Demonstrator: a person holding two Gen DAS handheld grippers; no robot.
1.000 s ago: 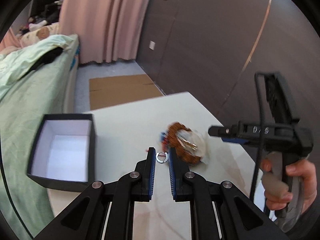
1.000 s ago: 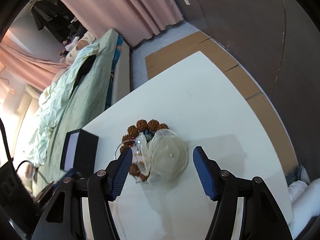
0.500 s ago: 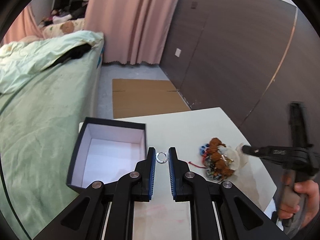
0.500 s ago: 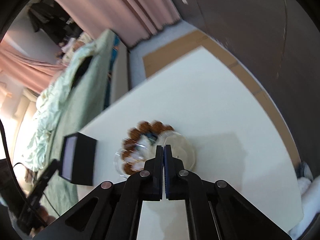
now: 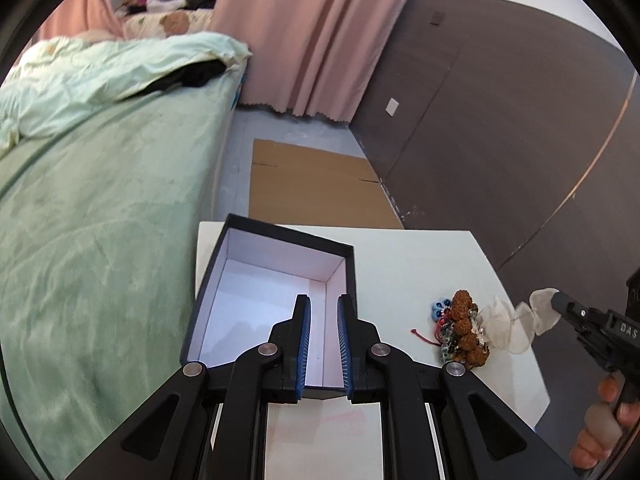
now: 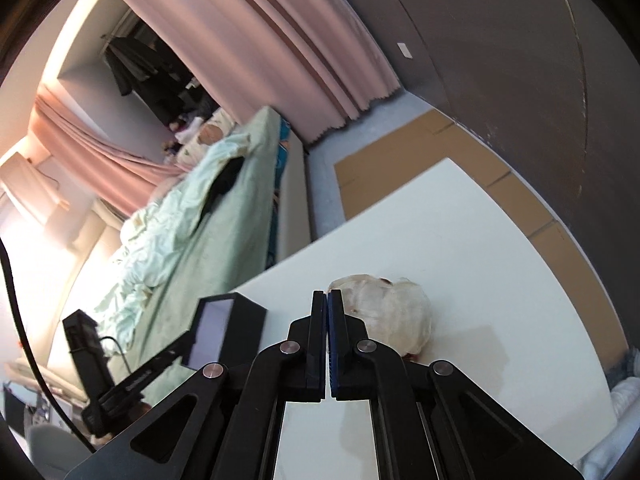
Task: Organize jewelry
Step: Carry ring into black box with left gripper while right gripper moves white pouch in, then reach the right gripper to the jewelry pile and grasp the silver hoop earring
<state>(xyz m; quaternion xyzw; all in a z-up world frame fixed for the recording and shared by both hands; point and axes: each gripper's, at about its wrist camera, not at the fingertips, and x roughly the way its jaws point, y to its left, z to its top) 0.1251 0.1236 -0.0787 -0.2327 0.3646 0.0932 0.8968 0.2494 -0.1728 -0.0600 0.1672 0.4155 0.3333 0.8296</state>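
A black box with a white inside (image 5: 276,276) stands open on the white table (image 5: 420,256). My left gripper (image 5: 322,304) is open and empty, its tips over the box's inside. A pile of jewelry, brown beads with red cord and blue bits (image 5: 462,330), lies right of the box. My right gripper (image 6: 327,298) is shut on the edge of a sheer white pouch (image 6: 384,312) and holds it up; it also shows in the left wrist view (image 5: 560,304) with the pouch (image 5: 520,320) hanging beside the beads. The box also shows in the right wrist view (image 6: 228,328).
A bed with a green cover (image 5: 100,184) runs along the table's left side. Cardboard sheets (image 5: 312,188) lie on the floor beyond the table. A dark wall (image 5: 500,120) stands to the right, pink curtains (image 5: 312,32) at the back.
My left gripper moved over the box and opened a little; the small ring it held is gone from between its fingers. My right gripper shut on the pouch and lifted it off the beads.
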